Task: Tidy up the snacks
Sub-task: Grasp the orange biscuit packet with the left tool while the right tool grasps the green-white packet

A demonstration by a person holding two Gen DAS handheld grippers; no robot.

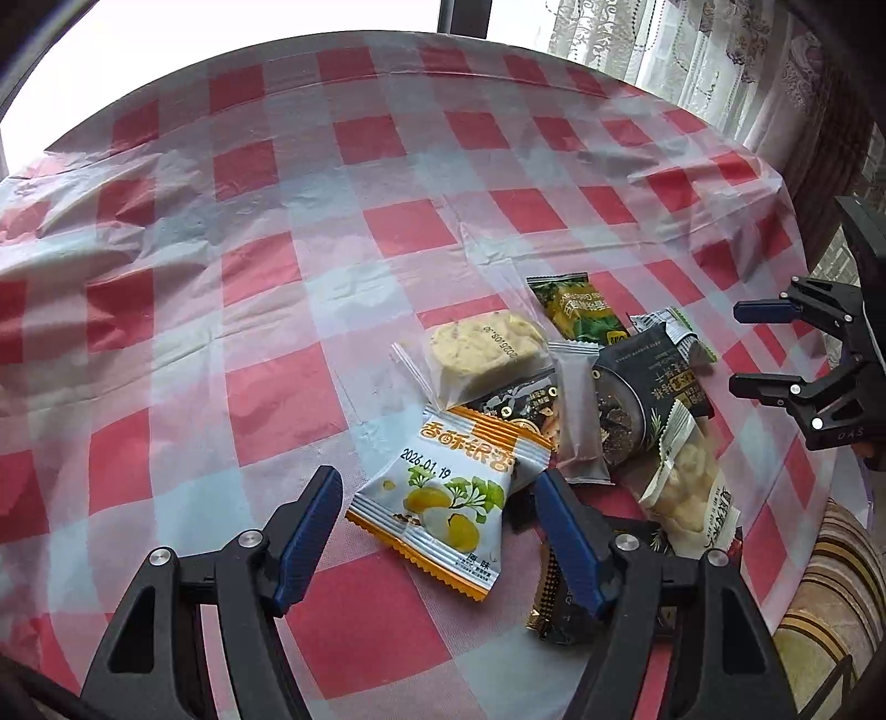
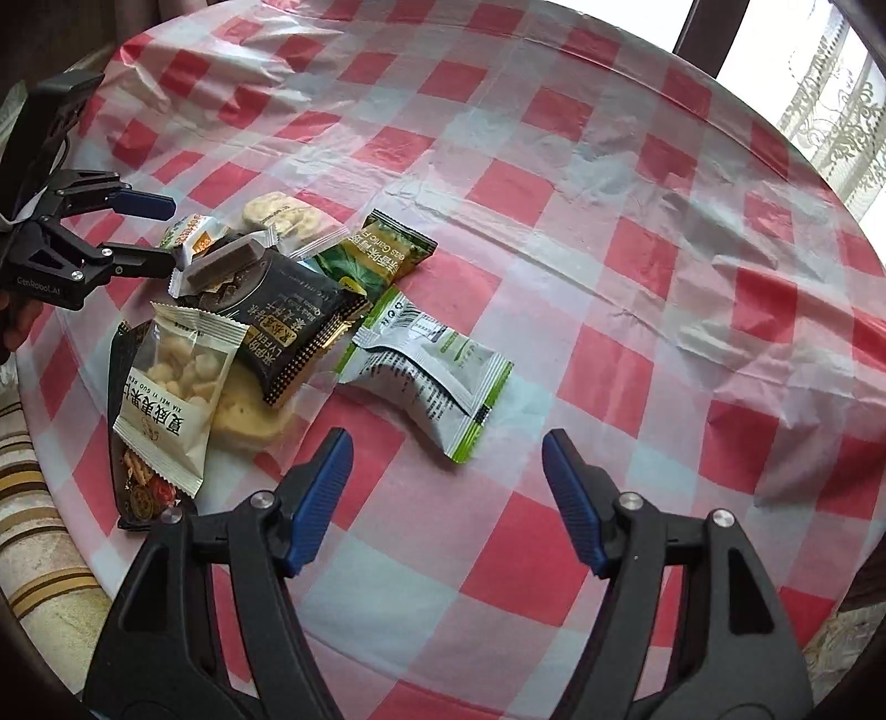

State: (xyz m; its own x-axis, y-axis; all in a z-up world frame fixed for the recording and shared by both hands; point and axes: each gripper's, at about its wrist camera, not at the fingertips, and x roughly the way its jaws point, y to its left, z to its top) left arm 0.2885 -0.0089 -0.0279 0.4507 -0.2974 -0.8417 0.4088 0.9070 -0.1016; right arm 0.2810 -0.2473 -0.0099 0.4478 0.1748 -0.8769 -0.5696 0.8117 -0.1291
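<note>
A pile of snack packets lies on a red-and-white checked tablecloth [image 1: 266, 232]. My left gripper [image 1: 437, 487] is open, its fingers on either side of an orange-and-white ginkgo packet [image 1: 443, 498]. Beyond it lie a clear-wrapped yellow cake [image 1: 487, 349], a frosted packet [image 1: 581, 415], a black packet [image 1: 648, 382], a green packet [image 1: 581, 307] and a white nut packet [image 1: 689, 493]. My right gripper [image 2: 448, 448] is open, just short of a silver-and-green packet [image 2: 432, 365]. The black packet [image 2: 299, 321] and nut packet [image 2: 177, 387] lie to its left.
The table's right edge [image 1: 797, 310] is close to the pile, with a striped cushion [image 1: 830, 598] below it. Lace curtains [image 1: 692, 50] hang behind the table. The right gripper shows at the right of the left wrist view [image 1: 742, 346]; the left gripper shows at the left of the right wrist view [image 2: 166, 230].
</note>
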